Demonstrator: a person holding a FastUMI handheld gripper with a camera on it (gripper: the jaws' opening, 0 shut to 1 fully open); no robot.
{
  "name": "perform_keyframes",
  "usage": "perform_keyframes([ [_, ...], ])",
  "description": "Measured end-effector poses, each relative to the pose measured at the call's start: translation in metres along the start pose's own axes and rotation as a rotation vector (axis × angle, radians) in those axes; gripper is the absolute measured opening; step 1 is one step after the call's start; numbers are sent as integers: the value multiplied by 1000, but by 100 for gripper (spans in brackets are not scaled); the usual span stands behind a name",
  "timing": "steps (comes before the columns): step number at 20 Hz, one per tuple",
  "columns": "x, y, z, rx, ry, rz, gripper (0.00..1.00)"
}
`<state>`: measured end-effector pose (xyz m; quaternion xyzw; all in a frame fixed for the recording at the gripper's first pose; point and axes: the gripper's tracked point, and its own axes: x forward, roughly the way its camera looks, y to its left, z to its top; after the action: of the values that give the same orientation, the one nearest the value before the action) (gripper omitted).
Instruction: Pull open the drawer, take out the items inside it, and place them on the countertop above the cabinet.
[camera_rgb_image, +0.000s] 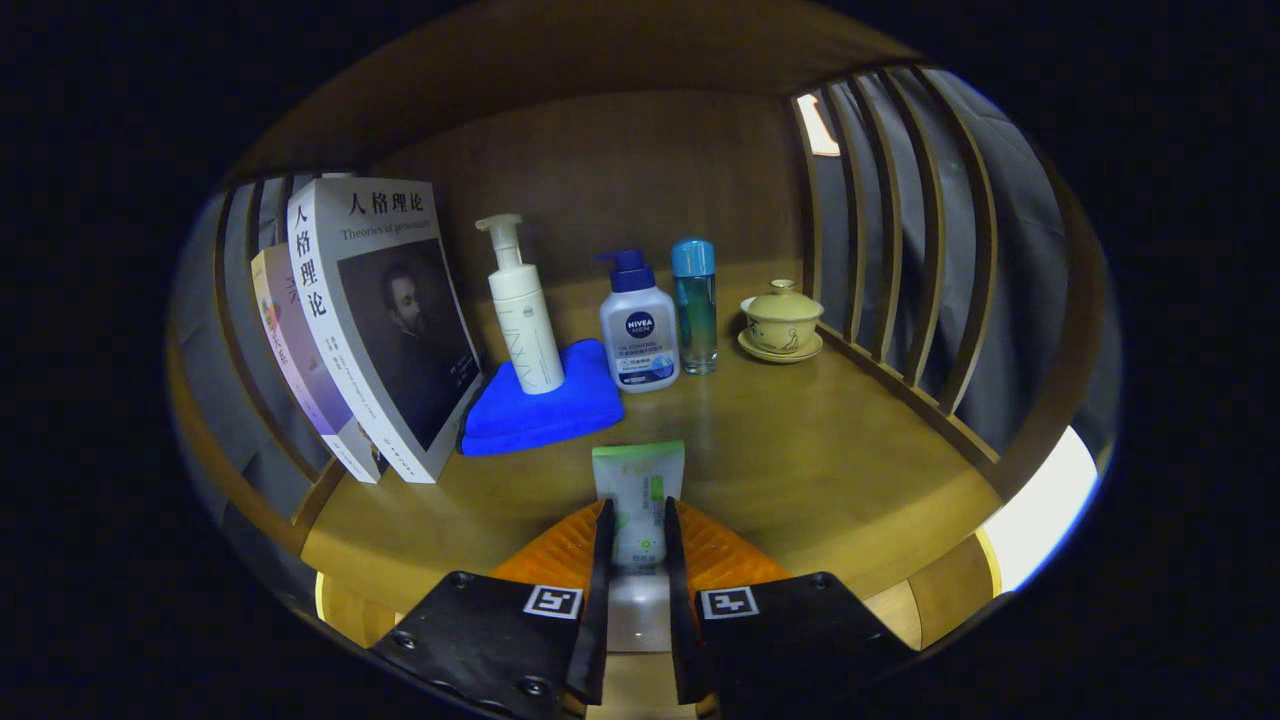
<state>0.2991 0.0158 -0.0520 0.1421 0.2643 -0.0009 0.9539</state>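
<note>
Claw (636, 530) nearest the camera, clenched on a white tube with a green band (638, 490); both fingers (603, 560) press its sides. Tube stands upright between the fingers, its top end just past the fingertips, over the near part of the wooden surface (800, 460). Whether the tube's lower end touches the surface cannot be told.

Far side of the surface, left to right:
- two books (385, 330) leaning together against the left slatted rail, larger white-spined one in front, thinner one behind it.
- folded blue cloth (540, 410), just right of the books.
- white pump bottle (522, 310) standing upright on the cloth's far part.
- shorter white bottle with dark blue pump (638, 330), beside the cloth's right edge, near-touching.
- slim clear blue bottle with blue cap (695, 305), close beside the pump bottle.
- lidded yellow tea bowl on saucer (781, 322), apart from the bottles, near the right slatted rail (900, 250).

Wooden back panel behind the row.
</note>
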Motion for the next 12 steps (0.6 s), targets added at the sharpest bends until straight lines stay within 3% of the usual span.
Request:
perform_keyframes([
  [2,2,1,3,4,-11,13,32],
  [7,-23,2,30,17,-178,36,98],
  [12,-88,-5,46,-29,-325,24,98],
])
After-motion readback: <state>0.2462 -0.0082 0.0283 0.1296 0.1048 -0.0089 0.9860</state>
